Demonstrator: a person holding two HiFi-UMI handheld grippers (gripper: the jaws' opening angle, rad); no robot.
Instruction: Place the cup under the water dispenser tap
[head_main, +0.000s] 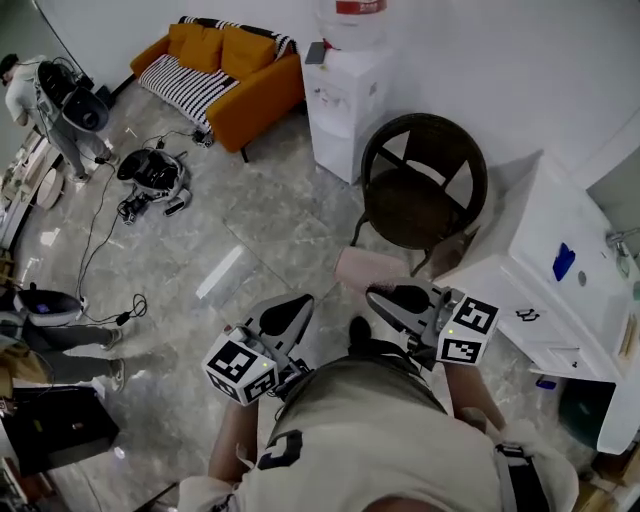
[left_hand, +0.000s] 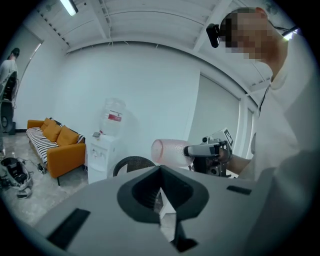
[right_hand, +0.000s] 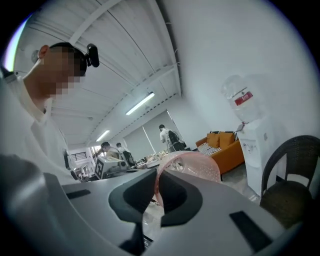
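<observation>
Your right gripper (right_hand: 156, 192) is clamped onto the rim of the pink cup (right_hand: 192, 167), so the cup is up in the air on its side, sitting around the middle of the head view just below the dark round chair (head_main: 425, 185). Your left gripper (left_hand: 160, 190) has its jaws pressed together with nothing between them, and it hangs just left of the right one in the lower middle of the head view. The water dispenser (head_main: 345, 100) is at the top centre of that frame against the wall, well apart from the cup, with the orange sofa (head_main: 225, 70) to its left. From the left gripper view the cup shows mid-frame, pointing toward the dispenser.
</observation>
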